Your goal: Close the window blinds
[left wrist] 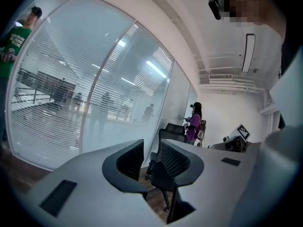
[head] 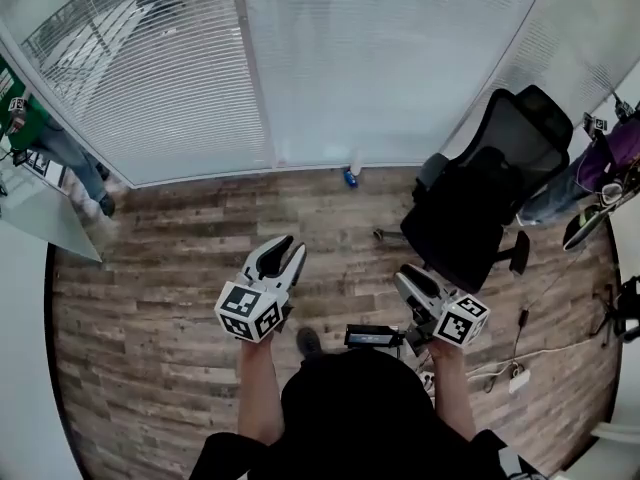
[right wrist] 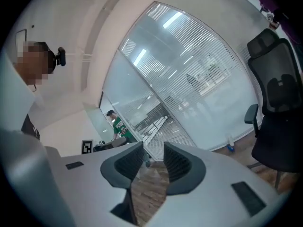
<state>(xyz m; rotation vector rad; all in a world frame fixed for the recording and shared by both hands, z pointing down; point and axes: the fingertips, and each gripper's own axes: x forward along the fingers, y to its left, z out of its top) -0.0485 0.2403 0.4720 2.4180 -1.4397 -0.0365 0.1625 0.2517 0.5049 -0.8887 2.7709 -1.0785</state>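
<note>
While both grippers are held out in front of me, neither has anything in hand. The left gripper (head: pixel 290 249), at 11 o'clock, has its jaws released with a narrow gap, and only the distant room shows through that gap in its own view. The right gripper (head: pixel 412 282), at 1 o'clock, is parted the same way, with bare floor (head: pixel 170 298) showing between its jaws. Past it, at 2 o'clock, a black chair (head: pixel 480 198) is parked. Farthest off, at 12 o'clock and spreading from 10 to 2, hang the blinds (head: pixel 180 78). They are well apart from both pairs of jaws, with a stretch of floor between.

As I read it, the panel at 11 o'clock lets railings (head: pixel 80 28) show through its slats, so it does not look shut. The one at 12 o'clock is paler and more even, and may be tilted closer. With free jaws standing off from the blinds, I judge this a stretch of travel rather than handling. It would fit walking up to a panel's control as well as stepping away from one. I can make out no cord or wand in any view. Any further work on the slats would call for finding that control, bringing jaws round something thin hanging close to them, and keeping clear of the chair.
</note>
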